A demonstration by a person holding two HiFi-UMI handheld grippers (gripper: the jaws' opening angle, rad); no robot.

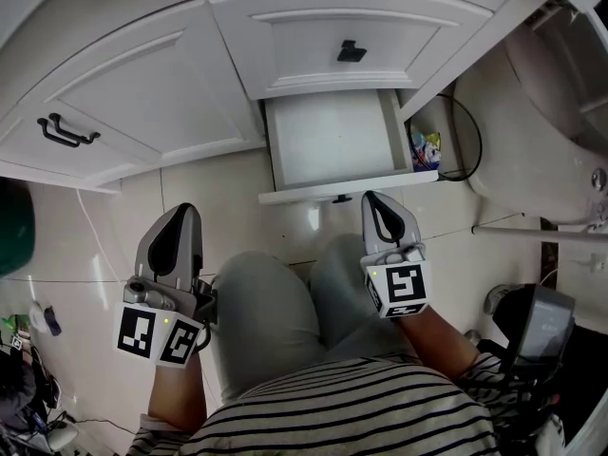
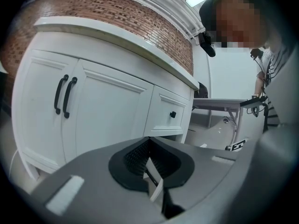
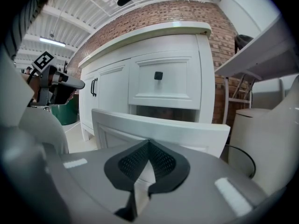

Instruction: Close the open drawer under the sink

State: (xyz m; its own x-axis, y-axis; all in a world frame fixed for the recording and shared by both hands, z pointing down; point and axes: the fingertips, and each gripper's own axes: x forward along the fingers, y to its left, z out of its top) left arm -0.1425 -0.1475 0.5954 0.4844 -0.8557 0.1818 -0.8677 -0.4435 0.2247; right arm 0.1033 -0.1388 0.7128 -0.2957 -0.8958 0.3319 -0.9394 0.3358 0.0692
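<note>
The open drawer (image 1: 332, 141) sticks out from the bottom of the white vanity, empty inside, with its front panel (image 1: 347, 187) nearest me. In the right gripper view that front panel (image 3: 159, 126) stands just beyond my right gripper (image 3: 148, 144), below the closed upper drawer with a black knob (image 3: 158, 75). My right gripper (image 1: 373, 199) is shut and empty, its tip just short of the drawer front. My left gripper (image 1: 180, 214) hovers over the floor tiles left of the drawer, shut with nothing held. From the left gripper (image 2: 148, 143) view the cabinet doors (image 2: 64, 94) fill the picture.
A white toilet (image 1: 532, 112) stands right of the vanity, with a black cable (image 1: 472, 141) and coloured items (image 1: 425, 148) in the gap between. A green bin (image 1: 13, 226) is at the left edge. A person's knees (image 1: 285, 312) lie between the grippers.
</note>
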